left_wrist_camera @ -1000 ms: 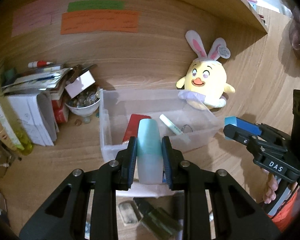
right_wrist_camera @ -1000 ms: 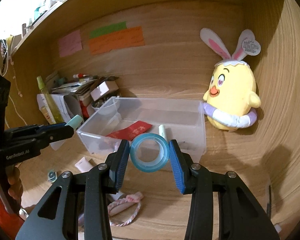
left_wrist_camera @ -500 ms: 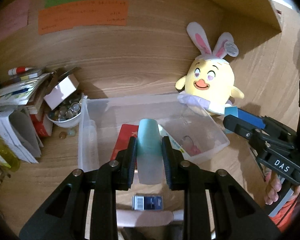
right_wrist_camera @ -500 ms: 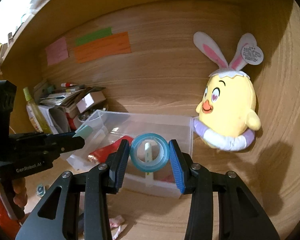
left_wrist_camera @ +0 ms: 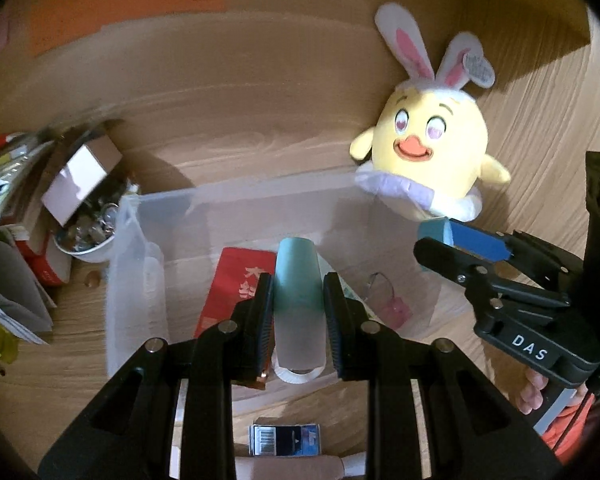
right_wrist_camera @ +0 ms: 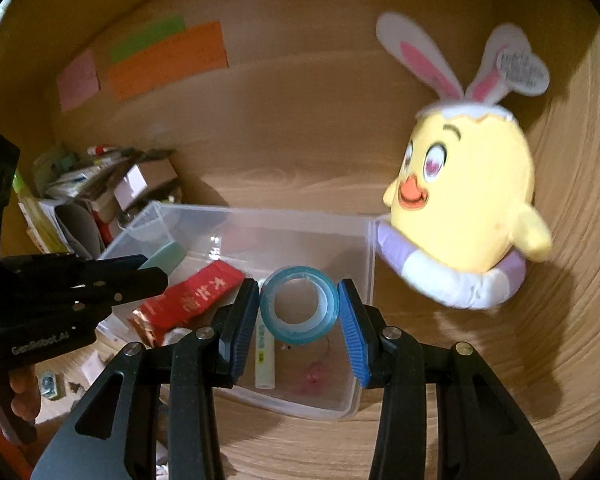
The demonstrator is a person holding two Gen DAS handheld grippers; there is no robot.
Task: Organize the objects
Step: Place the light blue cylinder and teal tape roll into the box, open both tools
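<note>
Hovering over the clear bin (left_wrist_camera: 236,200), the left gripper (left_wrist_camera: 299,304) clamps a teal-capped tube (left_wrist_camera: 298,280) while the right gripper (right_wrist_camera: 299,312) clamps a blue tape roll (right_wrist_camera: 299,305).

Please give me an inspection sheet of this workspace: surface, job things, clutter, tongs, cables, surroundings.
Surface: wooden desk.
Job things: clear bin holds red packet, white tube, pink item.
Clutter: paper pile, bowl, small box.
Tongs: left tongs shut on bottle; right tongs shut on tape roll; both over the bin.
Cables: nothing seen.
Surroundings: plush chick, sticky notes on back wall.
</note>
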